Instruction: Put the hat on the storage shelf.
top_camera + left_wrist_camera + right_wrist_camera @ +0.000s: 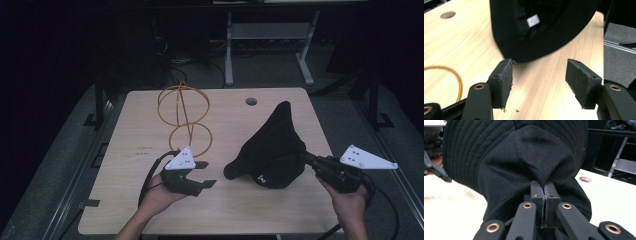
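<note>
Two claws are at work over a pale wooden surface (135,200), and the item in hand is a black hat (272,150).

Left of frame, high view: an orange wire stand (184,117) of linked rings sits upright on the surface toward the upper left of centre, untouched. Just below it, the left claw (206,174) is held low over the surface with its jaws standing well apart and nothing between them. In the left gripper view the two pads (506,80) frame bare wood, and the hat's brim edge (529,57) lies just beyond the tips, close but not touched.

Centre to right of frame, high view: the hat hangs raised at an angle, crown peak toward the upper centre, brim sloping down to the lower left. The right claw (306,159) enters from the lower right and is clamped tight on a fold of the crown fabric; the right gripper view shows its jaws (543,195) pressed together with cloth pinched between them.

Governing relation: the hat lies to the right of the empty left claw, its nearest free part being the drooping brim edge. Judgement: the left claw is the nearer free tool and is placed to take that brim.
</note>
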Demonstrator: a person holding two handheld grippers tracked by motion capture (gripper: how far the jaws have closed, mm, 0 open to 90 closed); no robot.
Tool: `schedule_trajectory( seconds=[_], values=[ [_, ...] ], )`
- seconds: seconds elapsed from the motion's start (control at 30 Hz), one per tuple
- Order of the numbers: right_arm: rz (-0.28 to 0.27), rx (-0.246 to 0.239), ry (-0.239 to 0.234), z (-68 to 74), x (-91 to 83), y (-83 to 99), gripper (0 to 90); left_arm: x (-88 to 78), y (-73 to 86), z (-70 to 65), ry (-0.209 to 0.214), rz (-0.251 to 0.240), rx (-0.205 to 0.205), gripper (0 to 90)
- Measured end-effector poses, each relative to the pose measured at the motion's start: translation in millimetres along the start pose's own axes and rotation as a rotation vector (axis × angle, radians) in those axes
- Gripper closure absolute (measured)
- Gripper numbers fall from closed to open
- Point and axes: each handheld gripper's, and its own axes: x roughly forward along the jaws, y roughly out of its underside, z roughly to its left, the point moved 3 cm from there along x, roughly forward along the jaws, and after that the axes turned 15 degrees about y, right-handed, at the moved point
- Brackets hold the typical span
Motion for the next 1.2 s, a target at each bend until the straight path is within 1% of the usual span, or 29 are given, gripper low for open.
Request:
schedule_trajectory(
  seconds=[0.07, 0.23, 0.3, 0.33, 0.37, 0.4, 0.43, 0.5, 0.53, 0.57, 0.6, 0.67, 0.73, 0.83, 0.93, 0.97, 1.13, 1.2],
  values=[
    [0.004, 0.004, 0.002, -1.2, 1.8, -5.0, 88.6, -0.3, 7.6, 1.2, -0.006, 0.004, -0.009, 35.7],
    [0.006, 0.015, -0.001, -2.5, 7.0, -18.5, 88.6, 1.1, 22.3, 3.2, -0.008, -0.013, -0.030, 34.6],
    [0.007, 0.009, 0.002, -3.3, 10.1, -24.5, 88.6, 1.8, 25.3, 4.2, -0.019, 0.006, -0.025, 33.9],
    [0.006, 0.002, 0.003, -3.7, 11.5, -28.0, 88.5, 1.7, 26.1, 4.8, -0.019, 0.009, -0.023, 33.3],
    [0.014, 0.008, 0.002, -3.4, 12.0, -31.4, 88.6, 1.2, 26.8, 4.9, -0.018, 0.002, -0.027, 33.2],
    [0.010, 0.006, 0.005, -3.7, 13.5, -36.3, 88.6, 1.0, 27.2, 5.0, -0.016, -0.006, -0.027, 33.2],
    [0.009, 0.005, 0.004, -3.8, 14.5, -39.3, 88.6, 0.2, 27.6, 5.5, -0.016, -0.003, -0.018, 33.2],
    [0.008, 0.004, 0.005, -3.9, 17.6, -47.2, 88.6, 0.4, 28.6, 5.7, -0.019, -0.023, -0.020, 33.2],
    [0.012, 0.006, 0.006, -3.7, 19.2, -50.9, 88.6, 0.4, 29.2, 6.3, -0.013, -0.027, -0.022, 33.2],
    [0.014, 0.005, 0.004, -3.4, 21.2, -54.2, 88.6, 1.0, 30.2, 7.1, -0.016, -0.028, -0.019, 33.2],
    [0.025, 0.001, 0.012, -3.5, 23.7, -57.7, 88.7, 1.2, 30.6, 7.4, -0.018, -0.026, -0.019, 33.2],
    [0.029, 0.001, 0.008, -3.2, 27.1, -61.8, 88.7, 3.1, 32.7, 7.9, -0.014, -0.023, -0.032, 33.2],
    [0.035, -0.001, 0.007, -2.6, 31.3, -66.5, 88.7, 4.4, 34.1, 8.7, -0.017, -0.013, -0.028, 33.2],
    [0.027, 0.012, 0.004, -1.8, 35.2, -72.2, 88.8, 4.2, 35.7, 9.1, -0.020, -0.003, -0.027, 33.2],
    [0.022, 0.021, 0.000, -1.7, 39.8, -78.9, 88.8, 3.6, 36.7, 10.7, -0.025, -0.008, -0.025, 33.2],
    [0.022, 0.023, -0.002, -1.6, 41.5, -81.3, 88.8, 3.3, 37.1, 11.2, -0.025, -0.012, -0.031, 33.2],
    [0.023, 0.025, -0.001, -0.5, 49.3, -93.7, 88.8, 3.1, 38.1, 13.4, -0.027, -0.024, -0.029, 33.2],
    [0.024, 0.023, -0.004, -0.1, 52.8, -98.3, 88.8, 3.8, 38.8, 13.8, -0.025, -0.022, -0.024, 33.2]
  ],
)
